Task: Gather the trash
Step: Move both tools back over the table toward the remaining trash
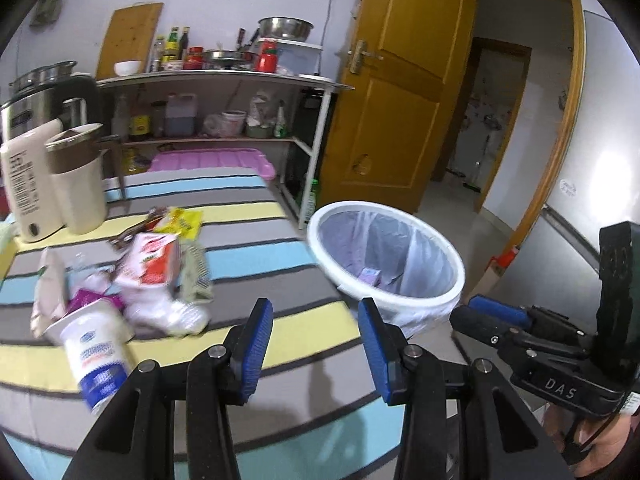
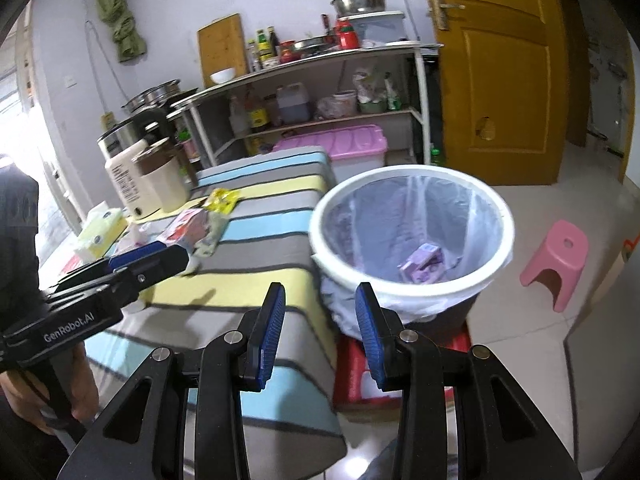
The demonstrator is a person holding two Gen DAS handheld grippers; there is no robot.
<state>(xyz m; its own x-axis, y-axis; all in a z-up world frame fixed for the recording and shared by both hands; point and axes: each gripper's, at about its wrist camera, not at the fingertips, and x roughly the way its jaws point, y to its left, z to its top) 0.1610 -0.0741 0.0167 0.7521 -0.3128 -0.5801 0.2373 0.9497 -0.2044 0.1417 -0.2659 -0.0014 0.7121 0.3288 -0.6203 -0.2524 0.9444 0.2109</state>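
Observation:
My left gripper (image 1: 316, 344) hangs open and empty over the striped tablecloth (image 1: 256, 248). To its left lies a trash heap: a tipped yogurt cup (image 1: 94, 348), a red-and-white carton (image 1: 154, 264), a crumpled white bag (image 1: 176, 316) and a yellow wrapper (image 1: 184, 220). A white-lined bin (image 1: 440, 252) stands off the table's right edge, with a purple carton (image 1: 370, 276) inside. My right gripper (image 2: 320, 328) is open and empty too, near the bin (image 2: 400, 280), where the purple carton (image 2: 424, 266) shows. Each gripper appears in the other's view: right gripper (image 1: 476, 312), left gripper (image 2: 168, 254).
A cream bottle (image 1: 24, 184), a lidded cup (image 1: 78, 176) and a kettle (image 1: 44, 100) stand at the table's far left. Behind are a kitchen shelf (image 1: 224, 76) and a pink box (image 2: 336, 146). A pink stool (image 2: 556, 264) sits on the floor right of the bin; the bin rests on a red stool (image 2: 360, 372).

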